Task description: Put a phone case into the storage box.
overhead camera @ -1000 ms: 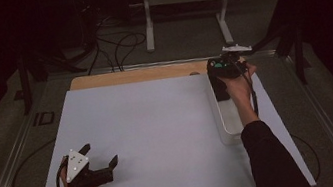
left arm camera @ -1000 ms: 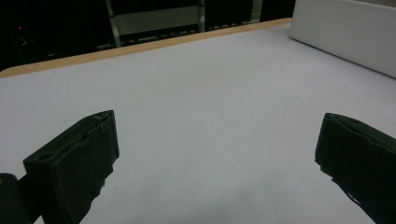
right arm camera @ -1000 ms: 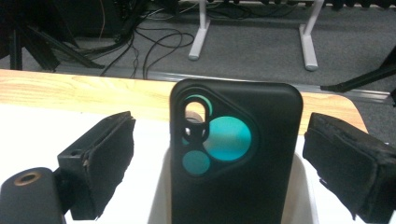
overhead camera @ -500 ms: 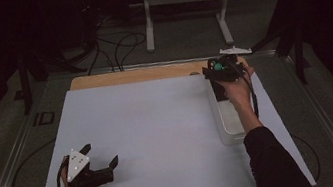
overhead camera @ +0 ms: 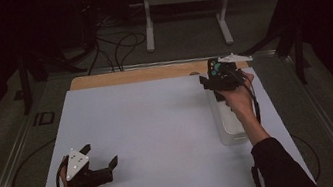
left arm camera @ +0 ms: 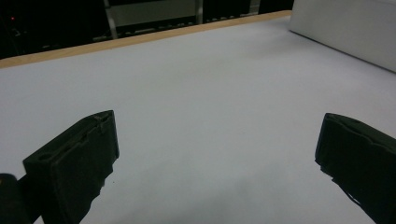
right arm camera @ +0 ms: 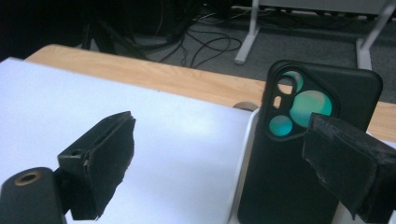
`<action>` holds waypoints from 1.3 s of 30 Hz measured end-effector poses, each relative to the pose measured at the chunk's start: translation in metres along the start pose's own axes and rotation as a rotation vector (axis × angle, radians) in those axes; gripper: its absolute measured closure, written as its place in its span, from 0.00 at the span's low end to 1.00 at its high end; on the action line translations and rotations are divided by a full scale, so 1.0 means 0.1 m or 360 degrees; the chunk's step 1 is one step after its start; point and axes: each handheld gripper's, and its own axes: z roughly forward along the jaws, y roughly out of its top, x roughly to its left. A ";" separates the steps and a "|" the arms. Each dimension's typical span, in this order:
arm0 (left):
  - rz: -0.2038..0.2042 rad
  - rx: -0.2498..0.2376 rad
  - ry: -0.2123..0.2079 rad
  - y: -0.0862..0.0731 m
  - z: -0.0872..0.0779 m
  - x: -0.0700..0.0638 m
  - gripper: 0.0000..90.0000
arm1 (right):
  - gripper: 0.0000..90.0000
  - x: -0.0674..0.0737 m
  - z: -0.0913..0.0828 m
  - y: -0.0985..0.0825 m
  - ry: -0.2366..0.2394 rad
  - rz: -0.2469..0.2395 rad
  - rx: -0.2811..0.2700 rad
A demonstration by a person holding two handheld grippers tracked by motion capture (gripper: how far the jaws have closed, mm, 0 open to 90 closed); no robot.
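Over at the far right of the table, spotted the right gripper (overhead camera: 215, 78) held just above the far end of a pale plastic tub (overhead camera: 231, 131), spread wide and clamped on nothing. Looked along its black jaws in the right gripper view and found a black phone case (right arm camera: 280, 177) standing upright against the tub's far end, with three teal-tinted camera cutouts facing the lens. Caught the right-hand jaw overlapping the case's edge, though couldn't tell whether touching it or merely in front of it. Probably lined up that way to close on the upright case from both sides, since propped against the wall beats lying flat for a pinch. Guessed at the tub being there just to keep the case corralled and standing. Meanwhile, down at the near left, saw the left gripper (overhead camera: 99, 154) resting low on the white mat (overhead camera: 159, 125), also opened wide, also empty, pointed toward the middle; likely parked out of the way until needed. Noticed bare mat ahead of it in the left gripper view, plus the wooden table edge (overhead camera: 126, 76) beyond. Tallied it all up: two grippers, one phone case, one tub, one mat.
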 end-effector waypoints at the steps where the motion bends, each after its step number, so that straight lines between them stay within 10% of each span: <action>1: 0.0000 0.0000 0.0000 0.00 0.00 0.00 0.00 | 0.10 0.01 -0.03 -0.01 0.0015 0.0001 -0.0003; 18: -0.0041 -0.0031 -0.0008 0.04 -0.11 0.08 0.00 | 0.10 0.39 -0.50 -0.35 0.0177 -0.0095 -0.0098; 39: -0.0033 -0.0092 -0.0035 0.09 -0.24 0.11 0.00 | 0.11 0.40 -0.99 -1.12 0.0227 -0.0146 -0.0223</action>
